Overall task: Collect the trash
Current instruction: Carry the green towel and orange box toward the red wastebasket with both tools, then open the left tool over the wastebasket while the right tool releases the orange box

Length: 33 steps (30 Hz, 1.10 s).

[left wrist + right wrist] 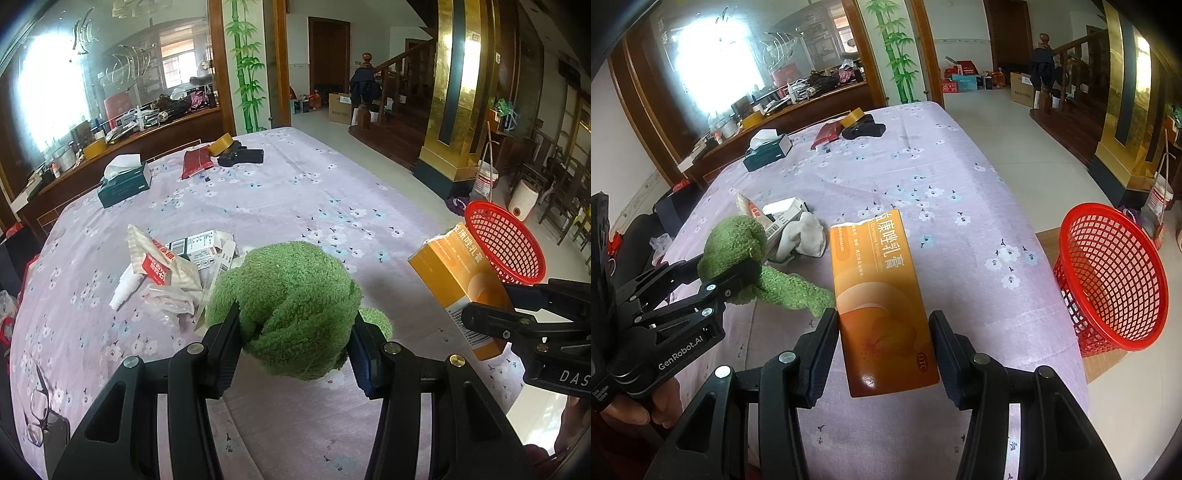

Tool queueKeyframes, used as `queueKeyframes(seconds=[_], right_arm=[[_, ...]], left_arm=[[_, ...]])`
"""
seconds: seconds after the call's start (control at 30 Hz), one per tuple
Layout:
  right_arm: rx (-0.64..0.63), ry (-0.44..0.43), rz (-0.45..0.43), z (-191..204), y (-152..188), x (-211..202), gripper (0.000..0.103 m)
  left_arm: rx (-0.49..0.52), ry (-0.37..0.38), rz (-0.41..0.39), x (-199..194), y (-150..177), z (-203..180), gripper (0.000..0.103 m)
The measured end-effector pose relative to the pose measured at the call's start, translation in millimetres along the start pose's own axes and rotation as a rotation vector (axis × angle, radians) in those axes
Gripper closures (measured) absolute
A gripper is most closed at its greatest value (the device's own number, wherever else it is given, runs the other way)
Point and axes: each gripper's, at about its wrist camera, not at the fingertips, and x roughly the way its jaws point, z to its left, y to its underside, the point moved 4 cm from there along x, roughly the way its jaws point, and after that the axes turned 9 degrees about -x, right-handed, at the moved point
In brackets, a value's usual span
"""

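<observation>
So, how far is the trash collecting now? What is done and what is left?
Done: nothing visible; the red basket beside the table looks empty. In hand: the right tongs grip an orange box, the left tongs grip a green cloth; both are above the table, not at the basket. Left: the wrappers and small boxes piled on the tablecloth.

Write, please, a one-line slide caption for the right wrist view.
Right gripper holds an orange medicine box above the floral tablecloth, with the red mesh basket waiting at the right.
</observation>
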Motion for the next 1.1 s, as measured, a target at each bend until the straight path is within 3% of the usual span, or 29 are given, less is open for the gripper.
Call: queueKeyframes(seconds=[0.3,0.57,0.77,1.1], right_arm=[[0.029,0.013,-0.002,-10,3,-6,0.049],[0.107,0.008,-0.007,-47,-2,-11,0.049],[0.211,0.040,-0.036,-99,3,-28,0.049],[0.433,0.168,-0.083,-215,30,-75,0.049]], left_arm=[[0.015,0.015,0.006,5,-3,-6,0.054],[0.057,0.047,0.013,10,-12,-32,0.053],[0.126,0.133,0.037,21,-28,-86,0.053],[0.236,0.343,0.103,46,-52,-213,0.053]])
